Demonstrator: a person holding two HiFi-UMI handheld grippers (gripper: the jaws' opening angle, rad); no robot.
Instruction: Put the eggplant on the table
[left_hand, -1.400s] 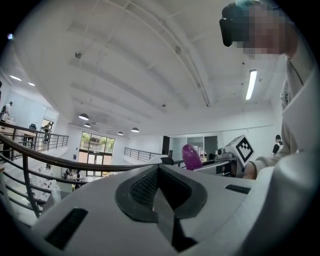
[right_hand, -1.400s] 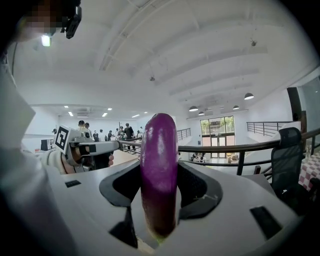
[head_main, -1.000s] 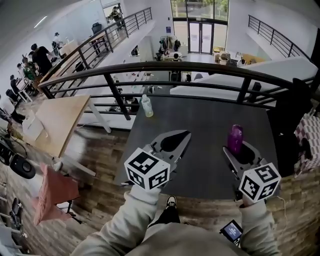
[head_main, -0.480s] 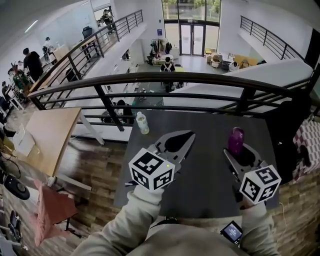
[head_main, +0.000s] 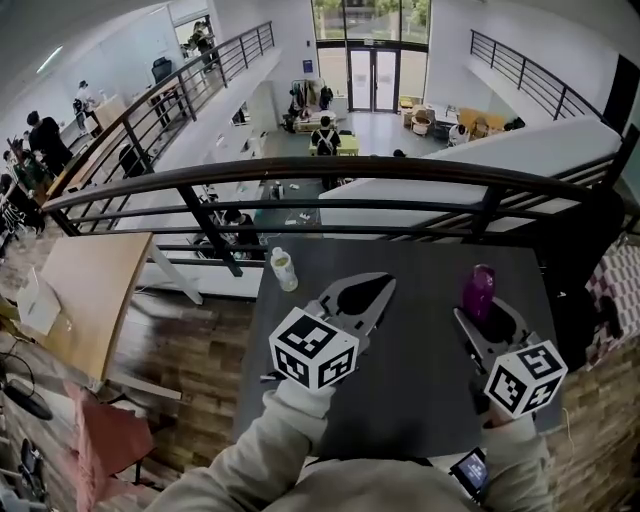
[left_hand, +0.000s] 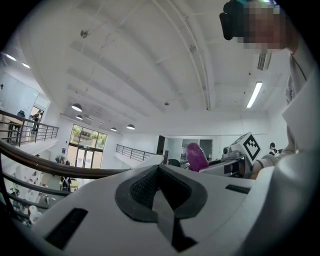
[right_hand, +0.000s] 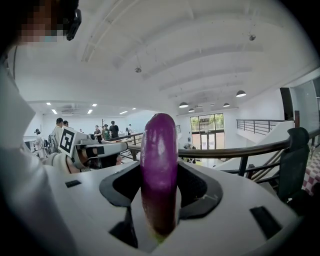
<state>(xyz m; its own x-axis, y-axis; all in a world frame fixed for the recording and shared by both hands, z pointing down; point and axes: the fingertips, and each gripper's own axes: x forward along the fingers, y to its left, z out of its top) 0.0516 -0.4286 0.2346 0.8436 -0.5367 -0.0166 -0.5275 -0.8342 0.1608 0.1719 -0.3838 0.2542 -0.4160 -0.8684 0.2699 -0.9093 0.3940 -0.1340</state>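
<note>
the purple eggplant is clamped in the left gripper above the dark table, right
Wrong gripper: the purple eggplant is clamped in the right gripper, above the dark table. The right gripper view shows its jaws closed on it; the left gripper is shut with nothing between its jaws.

bottle (head_main: 284, 268) on far-left corner of table (head_main: 410, 390), railing (head_main: 400, 172) behind table, eggplant (head_main: 478, 290) in right hand-held gripper (head_main: 482, 318) over right side

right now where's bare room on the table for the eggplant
The dark table is bare between the left claw and the right claw, and along the far edge between the bottle and the eggplant. Only the bottle's far-left corner is taken.
</note>
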